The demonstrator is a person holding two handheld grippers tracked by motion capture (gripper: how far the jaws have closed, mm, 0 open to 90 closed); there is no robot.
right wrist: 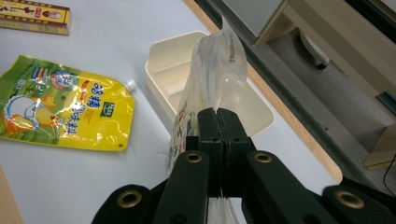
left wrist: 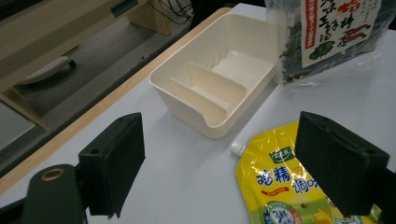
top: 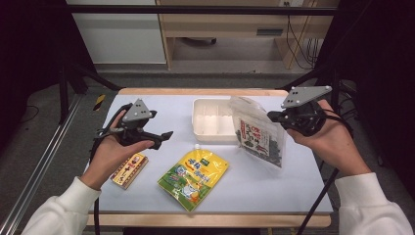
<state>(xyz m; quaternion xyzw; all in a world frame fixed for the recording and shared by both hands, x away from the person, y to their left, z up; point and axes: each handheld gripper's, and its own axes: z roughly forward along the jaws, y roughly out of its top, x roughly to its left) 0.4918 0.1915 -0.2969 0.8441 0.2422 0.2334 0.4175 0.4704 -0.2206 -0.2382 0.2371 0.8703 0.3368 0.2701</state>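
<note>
Right gripper (top: 272,116): 2 fingers (right wrist: 209,135) pressed together, pinching edge of seaweed bag (top: 258,132). Bag hangs lifted, tilted, just beside white divided tray (top: 200,122) at its right end. Right hand (top: 333,139) raised over table (top: 293,181), near right edge. Left gripper (top: 166,137): fingers (left wrist: 116,163) spread wide, holding nothing, aimed toward tray, above yellow spout pouch (top: 194,177). Left hand (top: 115,154) hovers above small box (top: 129,169).

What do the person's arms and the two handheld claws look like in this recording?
Both forearms wear white long sleeves with ribbed cuffs. Each hand grips a black handheld tool. The left claw and right claw each carry a grey three-cornered plate with small dark dots on top. A black cable trails from each. In the gripper views the jaws are matte black blocks on black links with brass-coloured rivets.
</note>
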